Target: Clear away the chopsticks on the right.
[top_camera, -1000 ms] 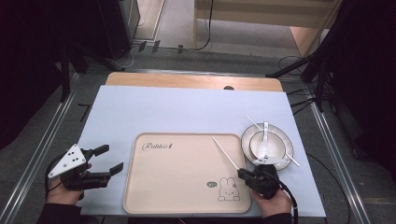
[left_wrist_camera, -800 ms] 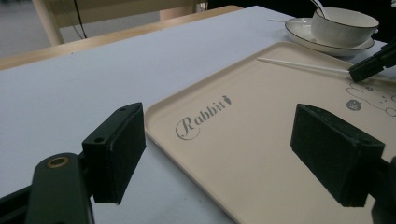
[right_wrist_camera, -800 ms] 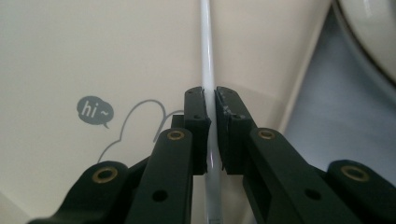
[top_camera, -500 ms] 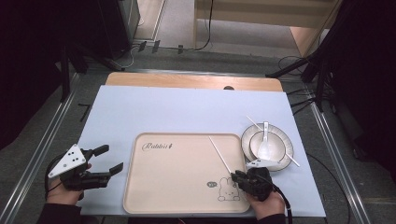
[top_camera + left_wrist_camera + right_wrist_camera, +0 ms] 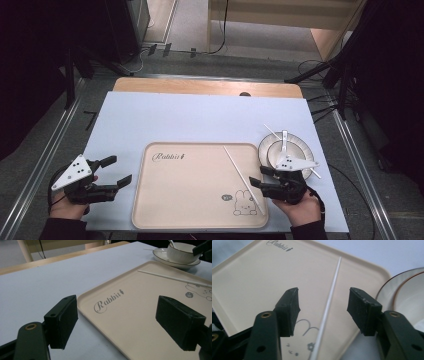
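Since the prior frame my right gripper (image 5: 259,179) has lifted off the chopstick (image 5: 243,179) w/ jaws just opening; nothing held, stick lies diagonally on the tray (image 5: 190,200). Left gripper (image 5: 114,170) wide, idle. Next: rise straight up, w/o nudging the stick.

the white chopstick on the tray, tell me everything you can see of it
The chopstick is a thin, straight white stick, plain and smooth, maybe plastic. It lies flat on the beige tray, slanting from near the tray's far edge down to the rabbit drawing at the near right corner. The right hand-held gripper has just been opening its jaws; they stand apart on either side of the stick, not pressing on it. A second stick rests on the plate.
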### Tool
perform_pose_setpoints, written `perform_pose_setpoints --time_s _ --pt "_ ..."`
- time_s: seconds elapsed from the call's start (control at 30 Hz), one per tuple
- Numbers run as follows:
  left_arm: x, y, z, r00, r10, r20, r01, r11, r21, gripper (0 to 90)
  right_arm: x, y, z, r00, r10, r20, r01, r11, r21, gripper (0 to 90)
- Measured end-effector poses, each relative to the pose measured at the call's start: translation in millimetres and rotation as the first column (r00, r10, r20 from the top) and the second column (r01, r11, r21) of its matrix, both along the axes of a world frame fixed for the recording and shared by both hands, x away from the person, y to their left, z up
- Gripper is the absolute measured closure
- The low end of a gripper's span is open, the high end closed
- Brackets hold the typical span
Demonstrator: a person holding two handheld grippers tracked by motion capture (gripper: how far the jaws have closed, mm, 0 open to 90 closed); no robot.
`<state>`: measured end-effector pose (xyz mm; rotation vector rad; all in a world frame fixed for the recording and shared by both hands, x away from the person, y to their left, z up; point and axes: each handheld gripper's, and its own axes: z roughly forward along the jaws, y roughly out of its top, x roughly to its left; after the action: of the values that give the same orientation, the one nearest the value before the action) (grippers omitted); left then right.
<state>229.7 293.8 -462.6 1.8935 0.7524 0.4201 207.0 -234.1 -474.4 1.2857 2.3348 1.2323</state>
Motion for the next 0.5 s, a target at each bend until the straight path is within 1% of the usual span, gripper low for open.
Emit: perform_pose_setpoints --time_s 0.07,0.1,0.13,0.2,0.27,0.33,0.37,0.43,0.5 --pt "-0.2 -0.1 -0.1 1.0000 0.001 -0.001 -0.001 1.0000 -0.002 18.5 6.8 -8.4 1.2 0.9997 0.023 0.002 -0.023 0.9994 0.027 36.9" --pt "-0.1 -0.1 -0.1 1.0000 0.001 -0.001 -0.001 1.0000 -0.001 18.6 11.7 -13.6 1.4 0.9989 0.047 0.003 -0.047 0.9982 0.039 34.9" --pt "0.0 -0.3 -0.3 1.0000 0.002 -0.004 -0.002 1.0000 -0.003 18.6 14.1 -16.2 1.7 0.9983 0.059 -0.001 -0.059 0.9973 0.044 34.1" --pt "0.2 -0.2 -0.4 1.0000 0.001 -0.005 -0.001 1.0000 0.004 18.5 22.0 -23.8 2.8 0.9954 0.096 0.010 -0.096 0.9943 0.047 31.2" --pt "0.5 -0.7 -0.9 1.0000 0.000 -0.009 0.000 1.0000 0.004 18.5 26.7 -29.9 4.7 0.9939 0.108 0.022 -0.109 0.9929 0.047 29.4" --pt "0.8 -1.5 -1.5 0.9999 -0.002 -0.012 0.002 1.0000 0.002 18.5 30.7 -36.8 7.5 0.9946 0.100 0.026 -0.101 0.9934 0.054 27.5" --pt "0.8 -1.4 -1.5 0.9999 -0.004 -0.013 0.004 1.0000 0.008 18.5 31.9 -39.5 8.1 0.9941 0.104 0.029 -0.106 0.9926 0.060 26.5" --pt "0.8 -1.7 -1.8 0.9999 -0.007 -0.015 0.007 0.9999 0.009 18.5 31.6 -43.7 8.0 0.9941 0.107 0.016 -0.108 0.9917 0.070 24.6" --pt "0.7 -1.5 -1.7 0.9999 -0.006 -0.015 0.006 0.9999 0.008 18.5 29.7 -46.9 8.2 0.9946 0.102 0.021 -0.103 0.9924 0.068 23.3"
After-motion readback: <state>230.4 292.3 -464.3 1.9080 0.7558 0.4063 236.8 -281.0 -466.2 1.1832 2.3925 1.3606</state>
